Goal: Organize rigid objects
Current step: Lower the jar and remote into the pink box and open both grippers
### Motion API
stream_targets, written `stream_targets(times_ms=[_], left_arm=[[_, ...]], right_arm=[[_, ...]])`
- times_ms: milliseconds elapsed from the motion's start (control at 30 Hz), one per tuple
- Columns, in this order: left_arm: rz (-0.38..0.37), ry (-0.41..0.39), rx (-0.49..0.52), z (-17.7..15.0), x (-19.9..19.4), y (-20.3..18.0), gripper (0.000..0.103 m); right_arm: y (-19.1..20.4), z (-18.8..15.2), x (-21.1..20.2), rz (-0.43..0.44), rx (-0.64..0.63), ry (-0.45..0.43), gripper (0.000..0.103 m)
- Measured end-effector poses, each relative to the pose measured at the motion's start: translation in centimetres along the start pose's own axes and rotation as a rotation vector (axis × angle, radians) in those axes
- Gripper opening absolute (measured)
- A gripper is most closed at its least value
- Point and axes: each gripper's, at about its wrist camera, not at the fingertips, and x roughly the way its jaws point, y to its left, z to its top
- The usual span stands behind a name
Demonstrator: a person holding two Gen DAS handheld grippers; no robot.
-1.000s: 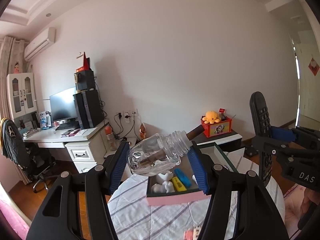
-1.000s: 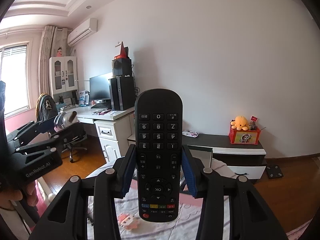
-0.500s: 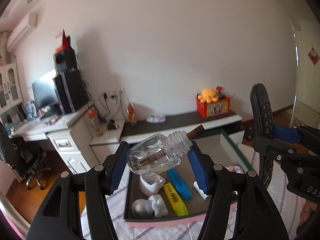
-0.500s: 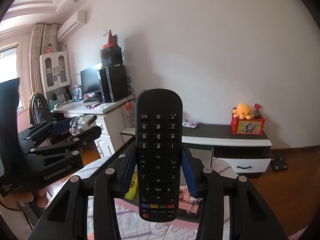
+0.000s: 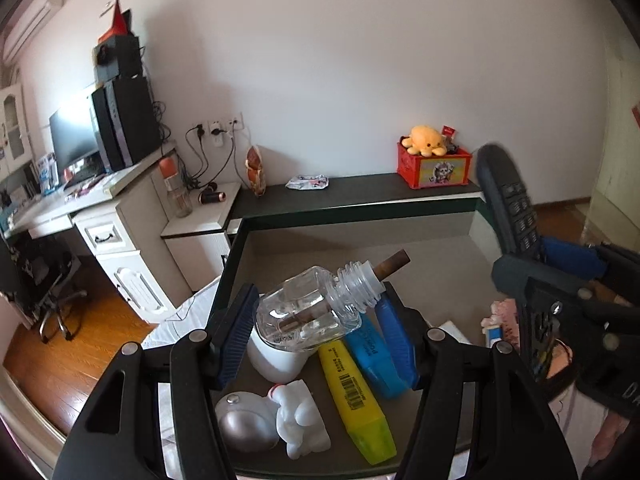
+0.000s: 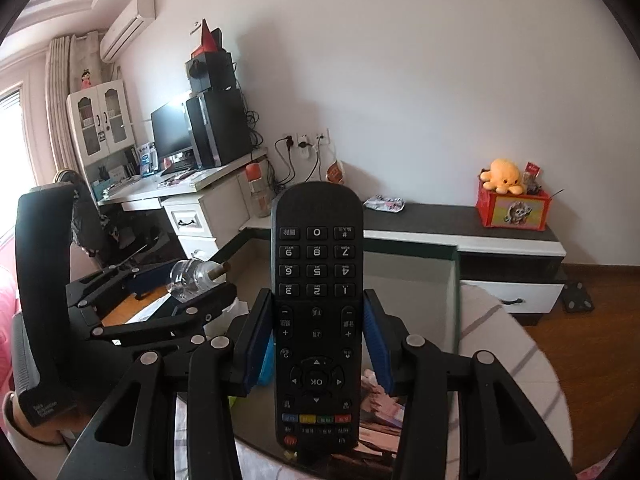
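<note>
Left wrist view: our left gripper (image 5: 320, 326) jaws clamp a clear glass bottle (image 5: 310, 312) above an open box (image 5: 432, 256) holding a barcoded yellow highlighter (image 5: 356, 396).

Right wrist view: our right gripper (image 6: 317, 344) jaws grip a black remote (image 6: 317, 300), its "OK" button upside down, over the box.

Round table w/ striped cloth (image 6: 504, 344) (white, grey lines) carries open box (image 5: 440, 236) w/ markers etc.

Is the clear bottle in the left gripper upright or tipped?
Tipped. The bottle lies nearly sideways between the left gripper's pads, threaded neck and brown wick pointing up-right, above the box.
</note>
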Motion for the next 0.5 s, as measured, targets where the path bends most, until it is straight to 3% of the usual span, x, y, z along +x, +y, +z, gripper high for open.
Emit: stream_targets(times_ms=[167, 267, 333, 500], left_arm=[[0.035, -0.001, -0.020, -0.5, 0.4, 0.9, 0.063], [0.060, -0.024, -0.031, -0.6, 0.0, 1.2, 0.074], [0.084, -0.036, -0.035, -0.6, -0.4, 1.4, 0.087], [0.099, -0.040, -0.050, -0.5, -0.4, 1.8, 0.094]], right_arm=[[0.8, -0.2, 1.4, -0.002, -0.027, 0.020, 0.045], [1.0, -0.2, 1.7, -0.006, -0.029, 0.014, 0.045], [1.1, -0.3, 1.9, -0.009, -0.029, 0.013, 0.045], [1.0, -0.7, 2.4, -0.007, -0.014, 0.020, 0.045]])
